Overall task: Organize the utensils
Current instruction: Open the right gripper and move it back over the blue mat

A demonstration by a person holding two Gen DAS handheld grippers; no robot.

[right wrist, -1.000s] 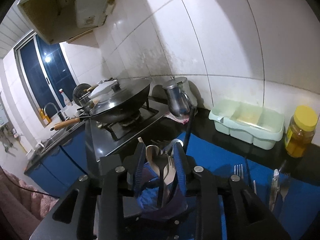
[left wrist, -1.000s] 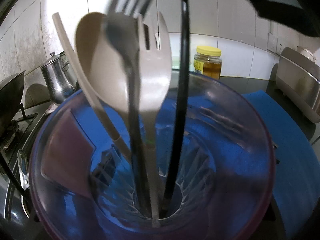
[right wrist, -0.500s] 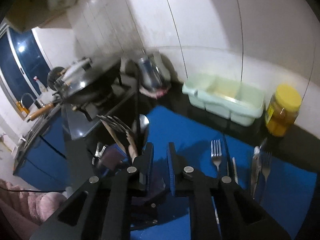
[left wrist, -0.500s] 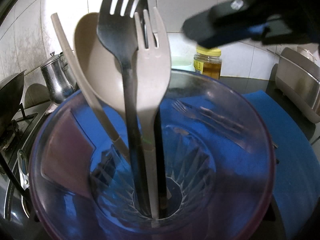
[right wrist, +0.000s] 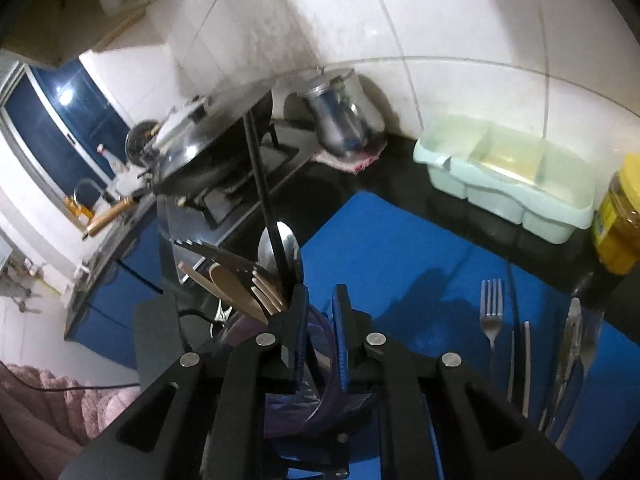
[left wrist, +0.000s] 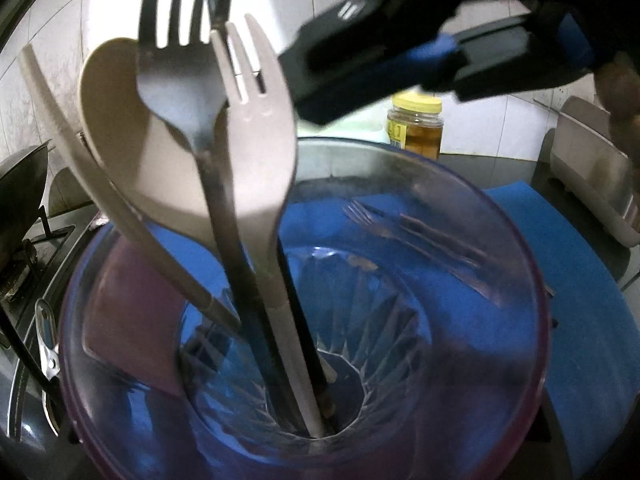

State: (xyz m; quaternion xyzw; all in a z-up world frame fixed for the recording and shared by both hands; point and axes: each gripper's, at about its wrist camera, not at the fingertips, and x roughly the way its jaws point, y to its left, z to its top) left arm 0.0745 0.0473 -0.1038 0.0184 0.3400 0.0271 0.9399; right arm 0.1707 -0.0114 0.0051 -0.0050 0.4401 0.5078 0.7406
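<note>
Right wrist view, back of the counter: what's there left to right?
Wok on the stove → steel kettle → pale green divided container → yellow-lidded jar at the right edge.

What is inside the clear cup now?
In the clear cup stand a beige spoon, a beige fork, a metal fork, a beige stick and a black handle. The overlapping handles hide the cup's bottom.

Dark counter [right wrist: 400, 168] carries a blue mat [right wrist: 400, 256] and green tray [right wrist: 500, 176].
</note>
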